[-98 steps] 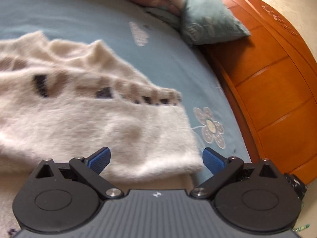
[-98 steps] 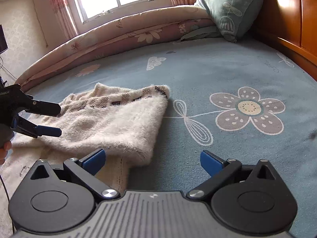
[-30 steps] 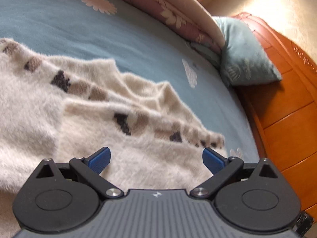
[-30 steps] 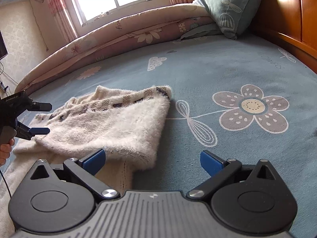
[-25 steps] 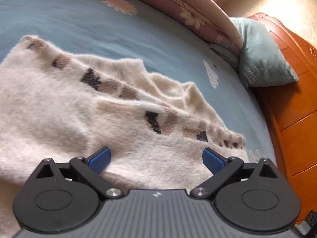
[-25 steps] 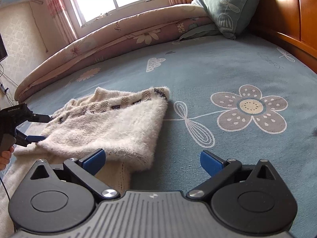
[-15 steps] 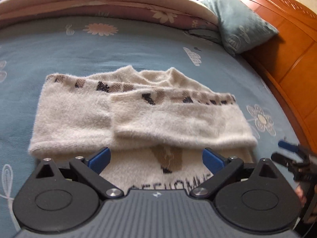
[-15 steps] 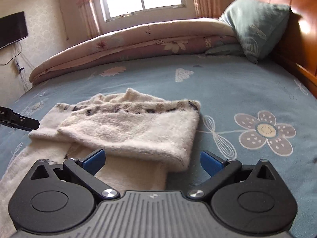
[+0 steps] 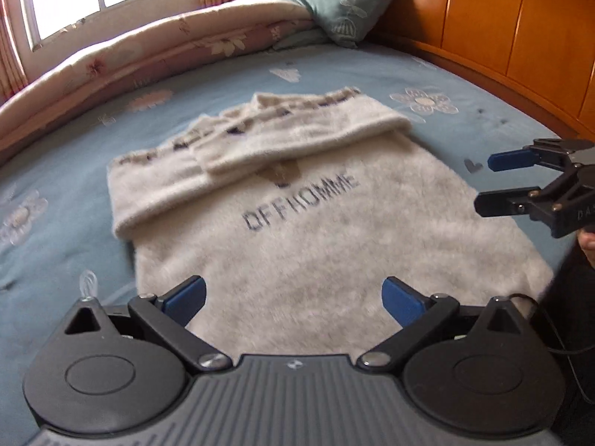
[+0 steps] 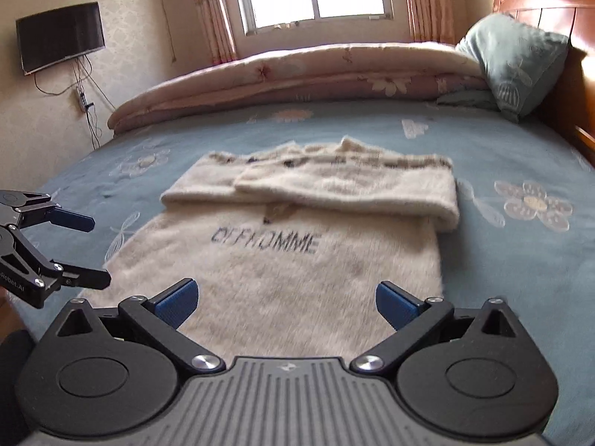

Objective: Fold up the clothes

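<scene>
A cream fuzzy sweater (image 9: pixel 327 230) (image 10: pixel 297 260) with dark lettering lies flat on the blue bed sheet (image 9: pixel 55 171) (image 10: pixel 520 260). Both sleeves (image 9: pixel 260 141) (image 10: pixel 334 186) are folded across its upper part, one over the other. My left gripper (image 9: pixel 293 295) hovers open over the sweater's near hem, holding nothing; it also shows at the left edge of the right wrist view, left gripper (image 10: pixel 91 251). My right gripper (image 10: pixel 286 301) is open and empty over the hem too, and appears at the right in the left wrist view, right gripper (image 9: pixel 487 178).
A rolled floral quilt (image 10: pixel 297 70) lies along the far side of the bed under a window. A teal pillow (image 10: pixel 517 59) leans on the orange wooden headboard (image 9: pixel 502 29) at the right. A wall screen (image 10: pixel 59 41) hangs at the left.
Both grippers have pulled back from the folded sleeves toward the sweater's hem, so the whole body with its lettering now shows. Both stayed open throughout.
</scene>
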A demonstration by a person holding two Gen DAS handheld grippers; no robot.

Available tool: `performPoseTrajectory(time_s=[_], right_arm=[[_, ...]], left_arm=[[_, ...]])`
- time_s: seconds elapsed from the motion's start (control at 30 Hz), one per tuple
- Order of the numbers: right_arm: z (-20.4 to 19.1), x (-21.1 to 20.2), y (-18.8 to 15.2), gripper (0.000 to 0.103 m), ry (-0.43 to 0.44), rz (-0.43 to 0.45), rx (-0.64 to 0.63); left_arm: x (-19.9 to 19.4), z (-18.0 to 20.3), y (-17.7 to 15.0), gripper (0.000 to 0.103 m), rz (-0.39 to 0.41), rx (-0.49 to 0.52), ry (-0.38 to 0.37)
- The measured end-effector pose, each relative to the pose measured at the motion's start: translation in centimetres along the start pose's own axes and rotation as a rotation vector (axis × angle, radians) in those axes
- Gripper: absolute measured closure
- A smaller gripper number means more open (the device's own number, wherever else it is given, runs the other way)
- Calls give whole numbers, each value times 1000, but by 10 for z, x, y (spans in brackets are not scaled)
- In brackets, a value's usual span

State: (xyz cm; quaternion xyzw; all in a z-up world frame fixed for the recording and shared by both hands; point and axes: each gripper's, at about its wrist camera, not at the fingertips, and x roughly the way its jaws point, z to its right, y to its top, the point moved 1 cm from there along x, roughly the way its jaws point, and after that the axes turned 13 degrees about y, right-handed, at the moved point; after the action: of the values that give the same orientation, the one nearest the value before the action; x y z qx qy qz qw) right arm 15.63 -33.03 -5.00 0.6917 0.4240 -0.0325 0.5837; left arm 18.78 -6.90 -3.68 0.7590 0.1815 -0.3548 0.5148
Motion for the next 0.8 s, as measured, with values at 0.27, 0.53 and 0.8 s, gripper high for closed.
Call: performPoseTrajectory(time_s=[0.27,0.53,0.8], right_arm=[[-9,32,-73,0,-59,-129,158],[-24,13,-105,0,-90,-66,96],[-30,-22,-119,0,-73,-6,152]], left_arm=[[43,17,-66,3,-176,-145,-32],[24,8,-102,3,-162,-231,-66],[16,-1,-117,2,-144,-264,-98]])
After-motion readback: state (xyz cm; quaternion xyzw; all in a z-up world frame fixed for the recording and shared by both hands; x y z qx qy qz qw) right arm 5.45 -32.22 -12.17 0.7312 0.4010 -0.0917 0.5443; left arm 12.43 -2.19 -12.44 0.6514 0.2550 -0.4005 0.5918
